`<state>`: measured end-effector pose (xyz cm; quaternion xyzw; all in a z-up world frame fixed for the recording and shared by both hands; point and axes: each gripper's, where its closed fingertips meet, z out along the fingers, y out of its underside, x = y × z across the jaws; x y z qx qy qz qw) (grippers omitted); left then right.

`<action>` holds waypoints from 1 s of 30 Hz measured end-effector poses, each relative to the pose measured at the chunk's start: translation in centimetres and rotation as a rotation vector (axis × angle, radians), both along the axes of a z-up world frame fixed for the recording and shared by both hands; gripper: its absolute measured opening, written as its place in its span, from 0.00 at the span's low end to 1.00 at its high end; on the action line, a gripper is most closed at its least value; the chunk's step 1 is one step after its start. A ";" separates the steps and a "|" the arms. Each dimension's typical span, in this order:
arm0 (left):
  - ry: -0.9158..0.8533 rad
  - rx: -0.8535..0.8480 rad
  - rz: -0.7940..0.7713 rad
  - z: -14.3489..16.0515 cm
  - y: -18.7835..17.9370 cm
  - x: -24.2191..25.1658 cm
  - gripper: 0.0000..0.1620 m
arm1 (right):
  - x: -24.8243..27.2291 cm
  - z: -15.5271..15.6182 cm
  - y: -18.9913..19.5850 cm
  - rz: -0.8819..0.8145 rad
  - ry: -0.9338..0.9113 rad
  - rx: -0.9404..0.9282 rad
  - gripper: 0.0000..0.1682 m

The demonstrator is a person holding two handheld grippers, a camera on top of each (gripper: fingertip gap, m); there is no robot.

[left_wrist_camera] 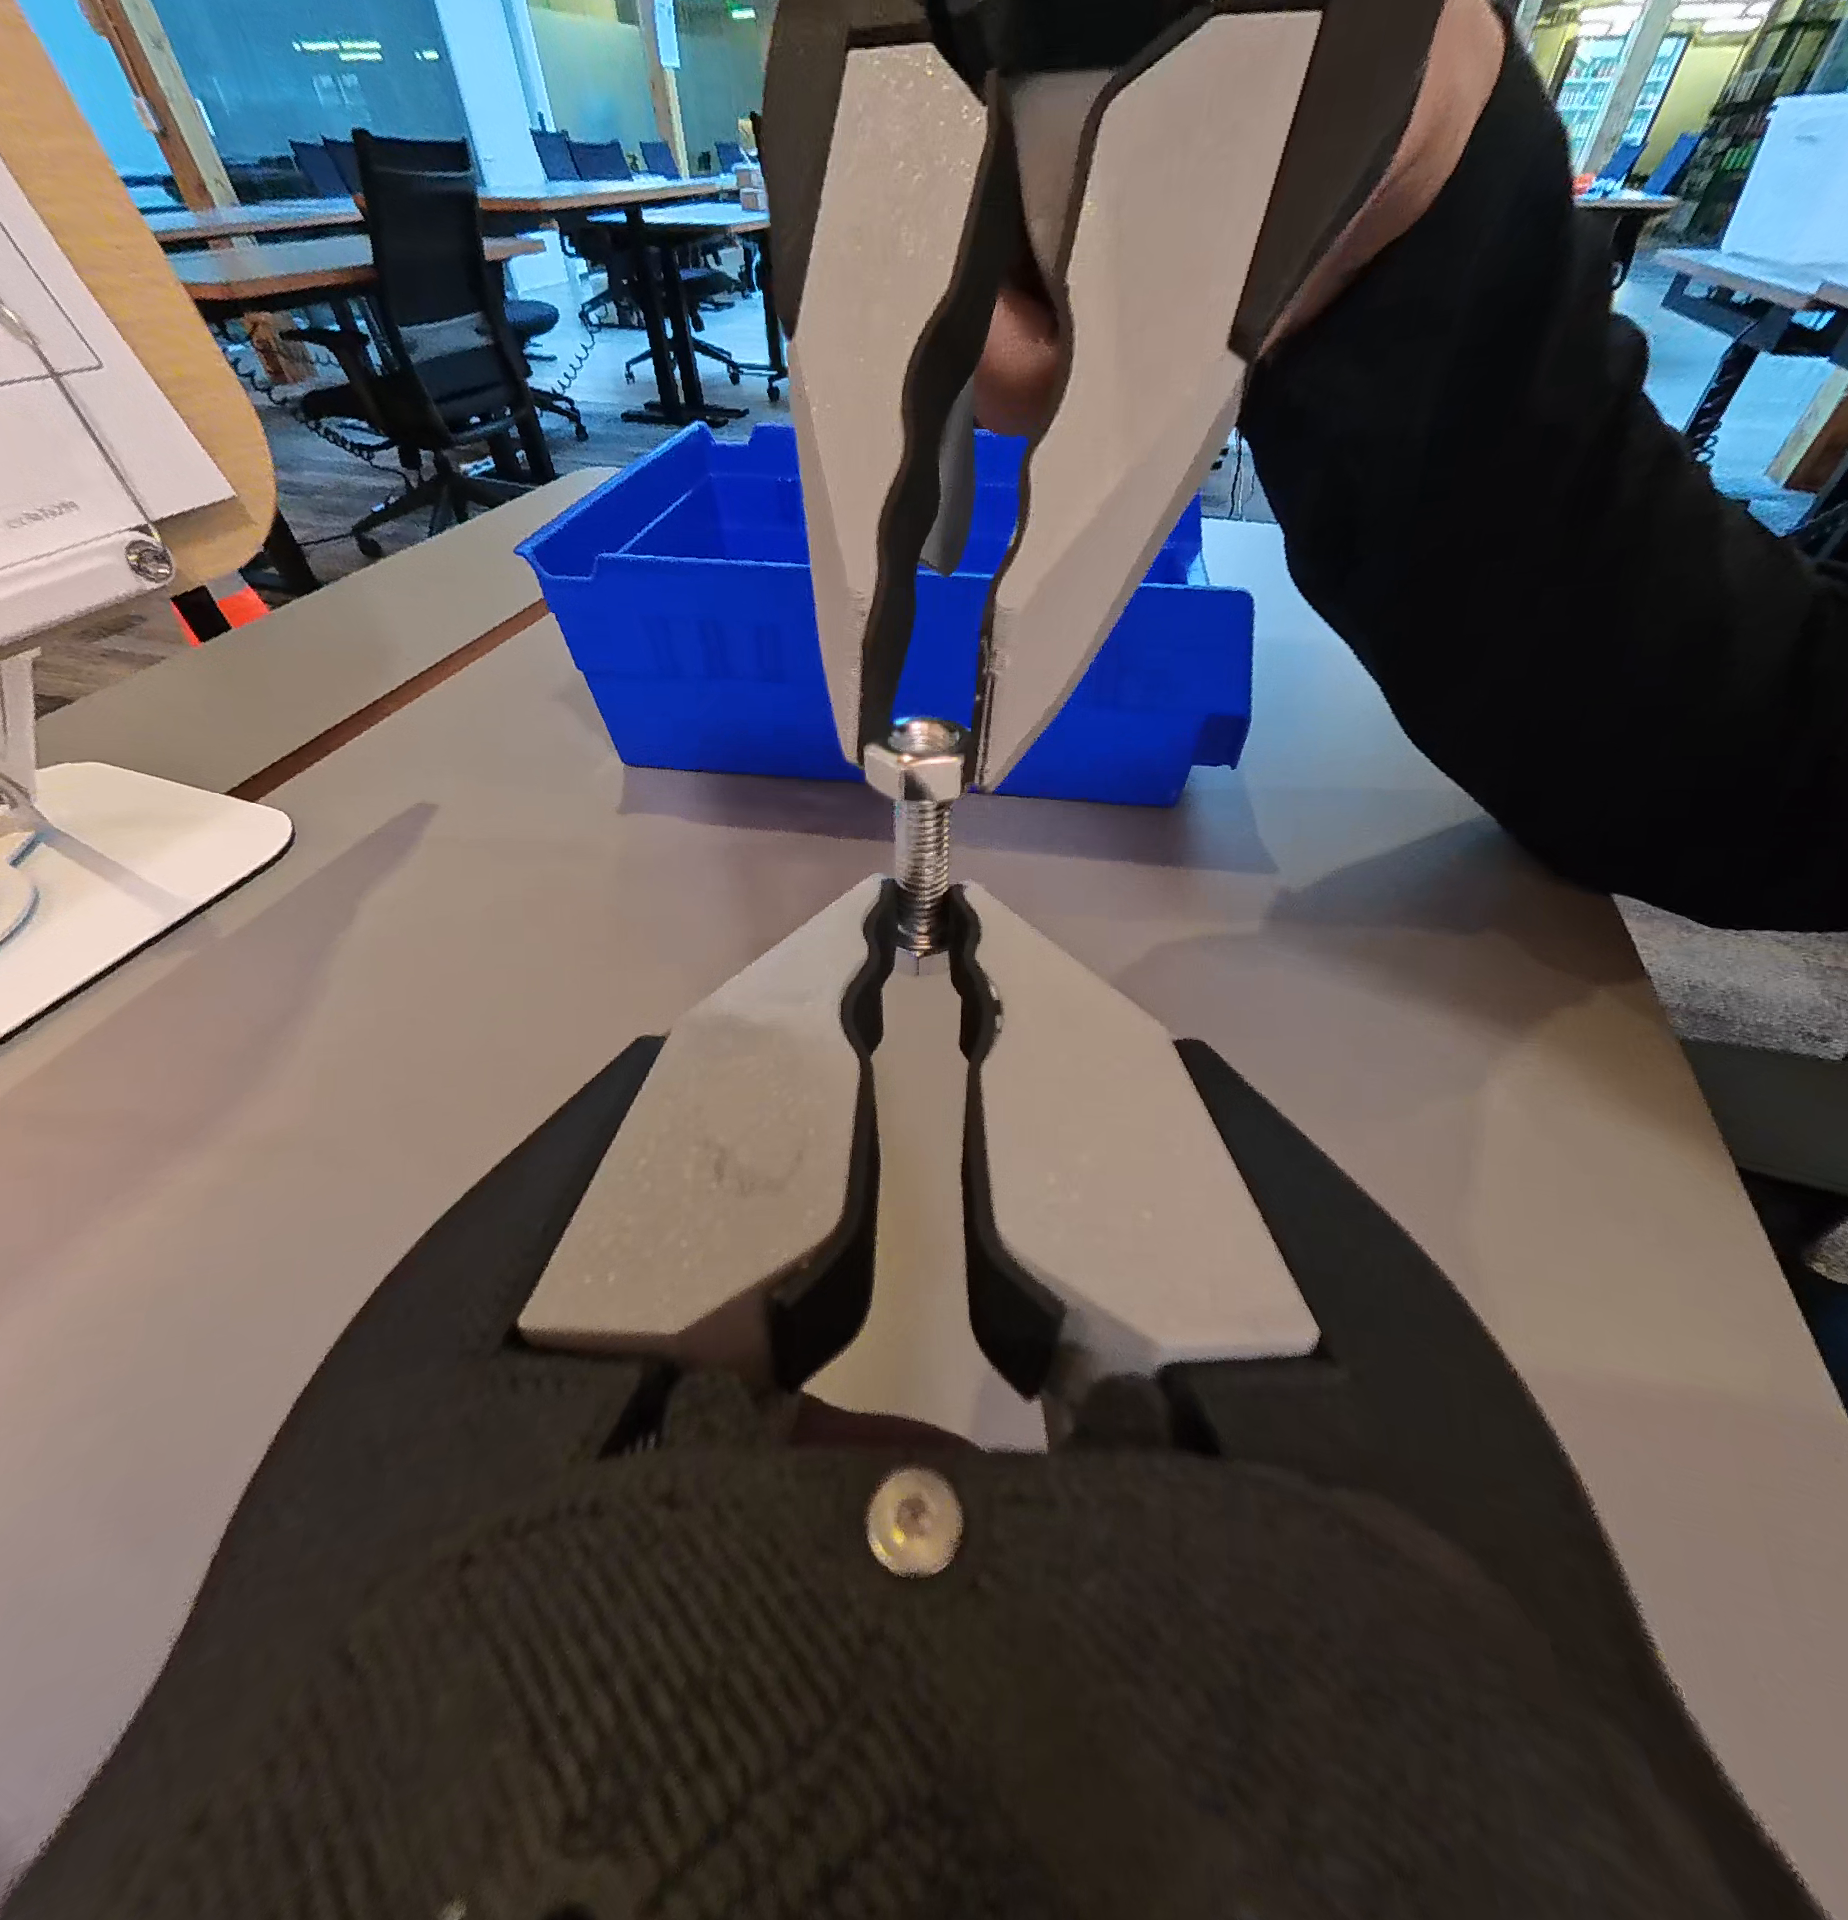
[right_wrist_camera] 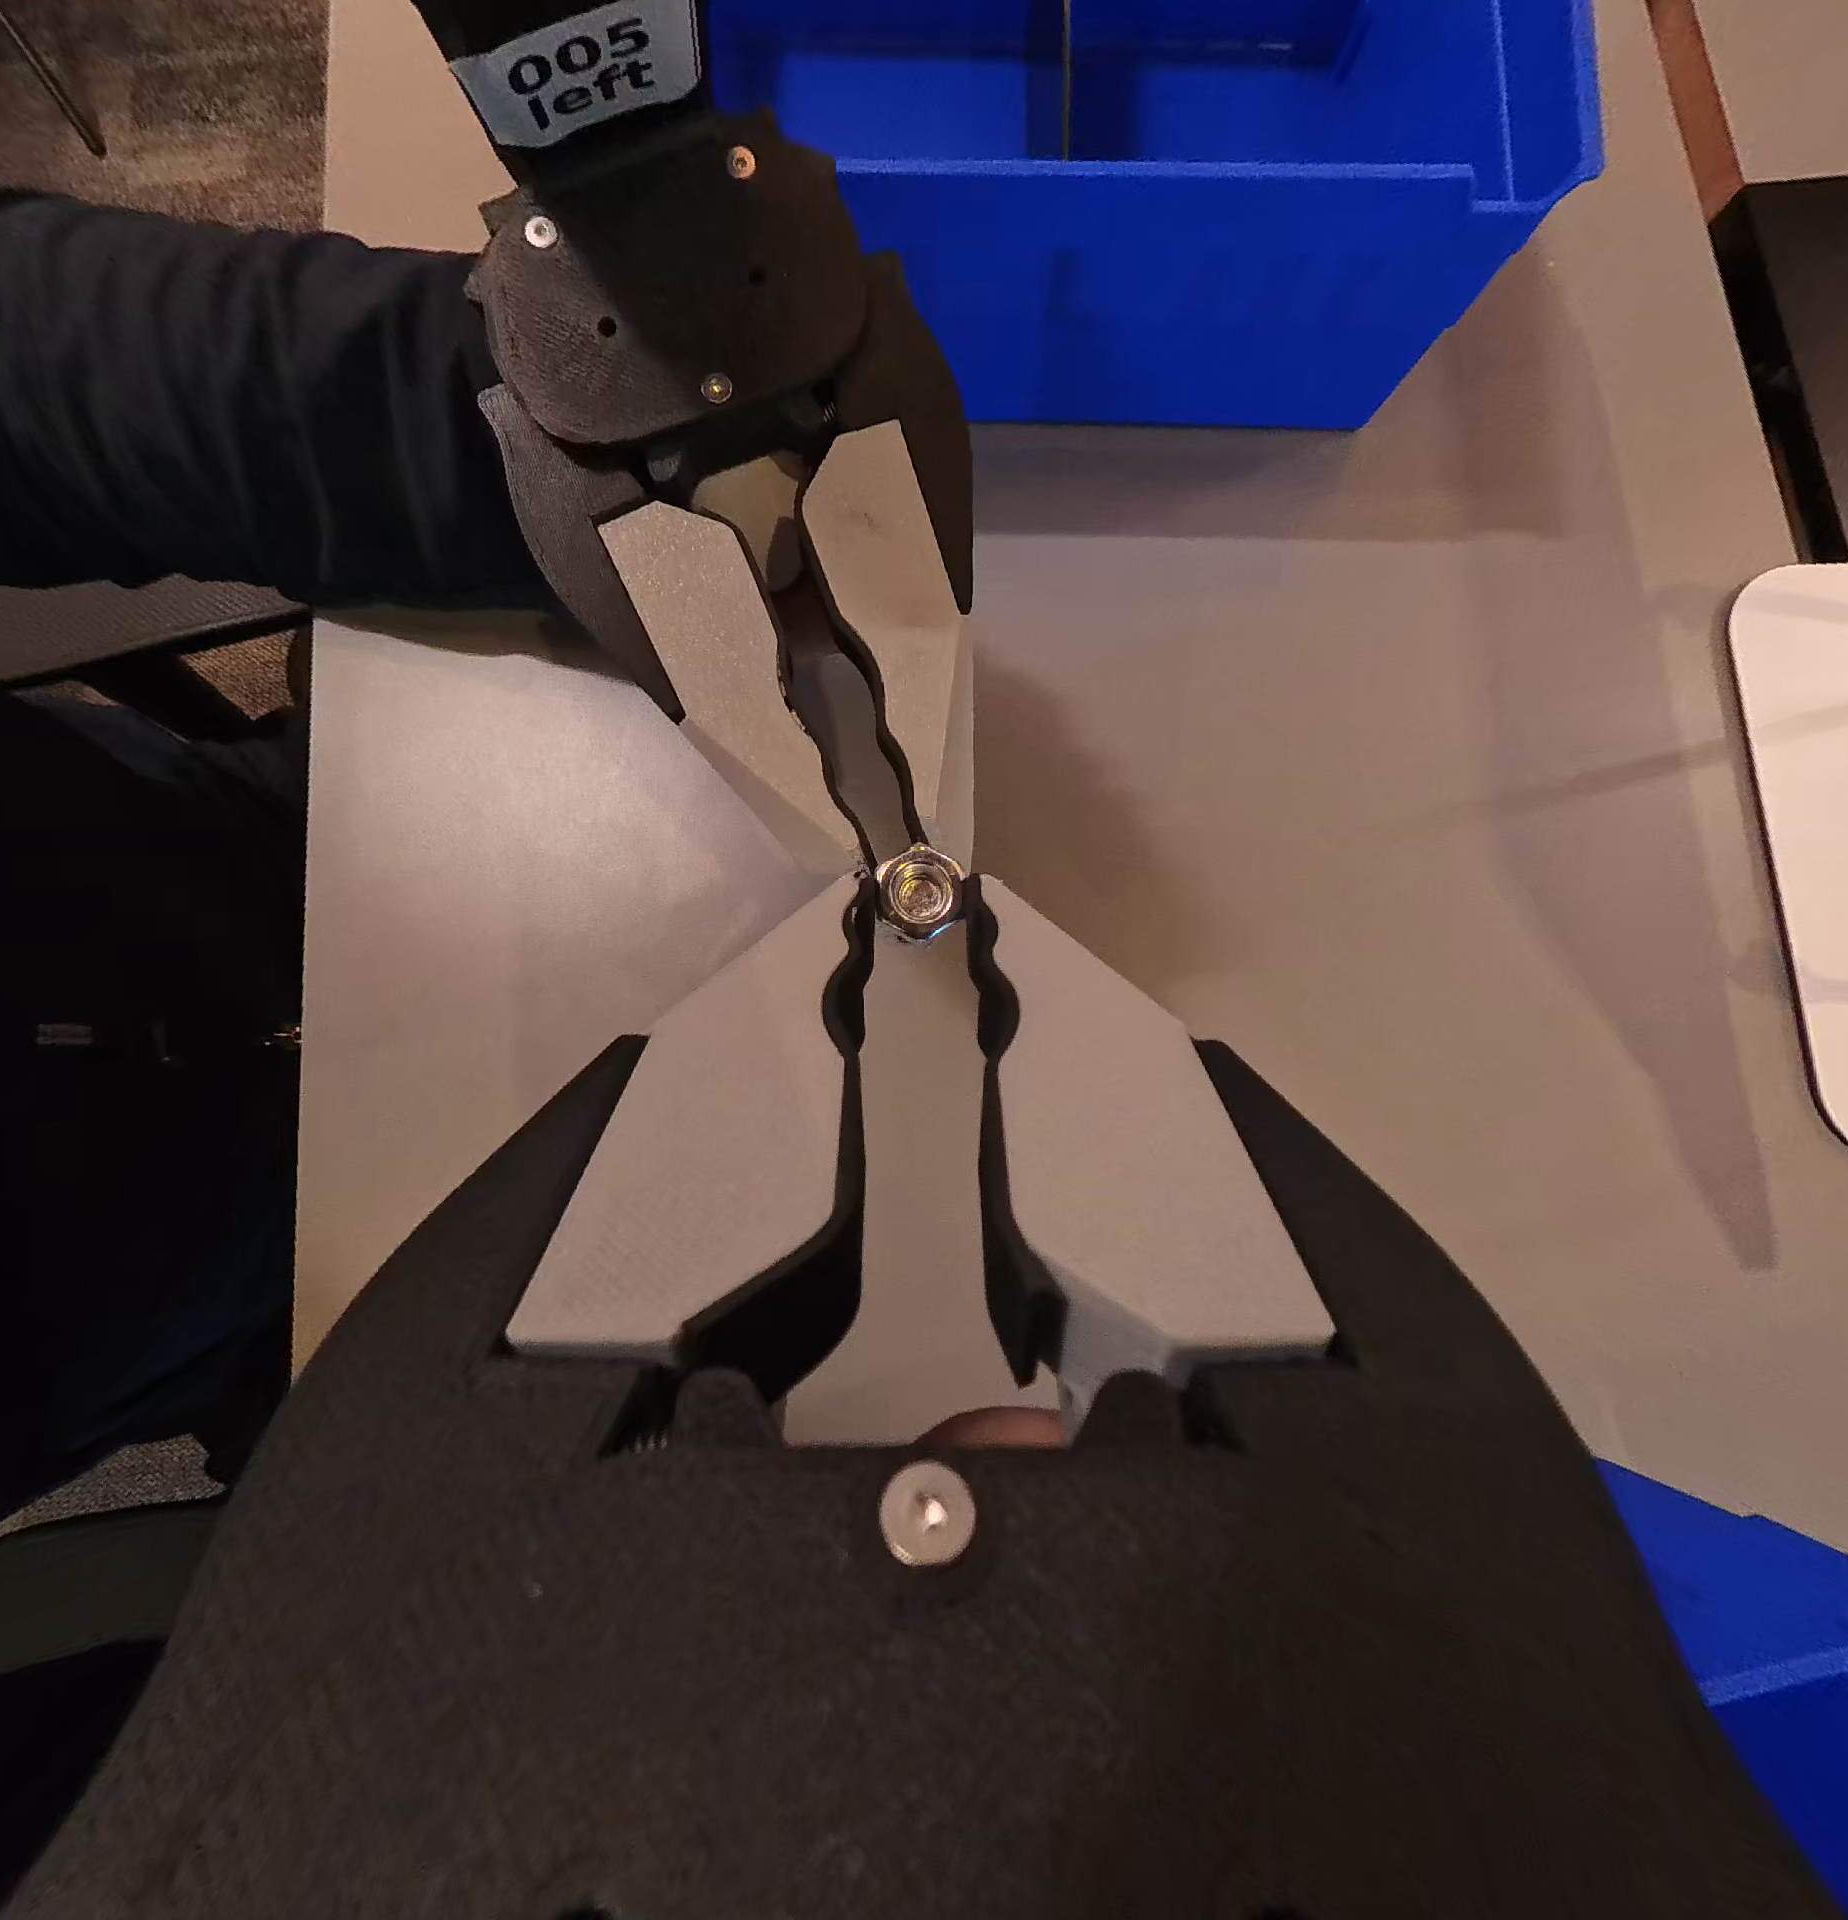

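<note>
Left wrist view: the left gripper (left_wrist_camera: 918, 925) is sitting nearly closed, its two grey fingers pinching the lower end of a silver bolt (left_wrist_camera: 916, 883) near the bolt's head. The bolt is standing upright out of the fingertips, threads showing above them. Directly ahead, the right gripper (left_wrist_camera: 925, 753) is coming down from above, fingers pointing downward and narrowed to a small gap; its tips are clamping a hex nut (left_wrist_camera: 916, 764) that is sitting on the bolt's top end. A dark sleeve (left_wrist_camera: 1522, 582) is reaching in from the right behind that gripper. Under both grippers a grey table (left_wrist_camera: 484, 987) is lying; beyond the right gripper's tips a blue bin (left_wrist_camera: 712, 644) is resting on it. To the left of the left gripper a white stand (left_wrist_camera: 120, 862) is carrying a sheet of paper (left_wrist_camera: 58, 395). Farther off, black office chairs (left_wrist_camera: 432, 312) and desks are standing.

Right wrist view: looking straight down, the right gripper (right_wrist_camera: 920, 914) is gripping the nut (right_wrist_camera: 915, 899) by its flats, fingers almost together, with the bolt's end showing in the nut's bore. The left gripper (right_wrist_camera: 884, 857) is entering from the upper left, tips meeting the same spot from below. Past it, the blue bin (right_wrist_camera: 1159, 281) is lying on the table (right_wrist_camera: 1315, 727); the white stand's base (right_wrist_camera: 1813, 831) is showing at the right edge.
</note>
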<state>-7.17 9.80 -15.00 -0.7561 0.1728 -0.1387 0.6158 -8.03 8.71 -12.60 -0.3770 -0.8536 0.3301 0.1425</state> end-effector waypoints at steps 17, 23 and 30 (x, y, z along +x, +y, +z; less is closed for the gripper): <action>-0.002 0.004 0.005 0.2 0.0 0.0 0.04 | 0.0 -0.6 -0.1 0.005 -0.014 0.018 0.10; -0.016 0.019 0.022 0.6 -0.1 -0.5 0.04 | -0.1 1.6 0.3 -0.016 0.075 -0.038 0.19; -0.057 0.052 0.067 1.5 -0.1 -1.7 0.04 | -0.8 6.7 -0.1 -0.063 0.350 -0.315 0.29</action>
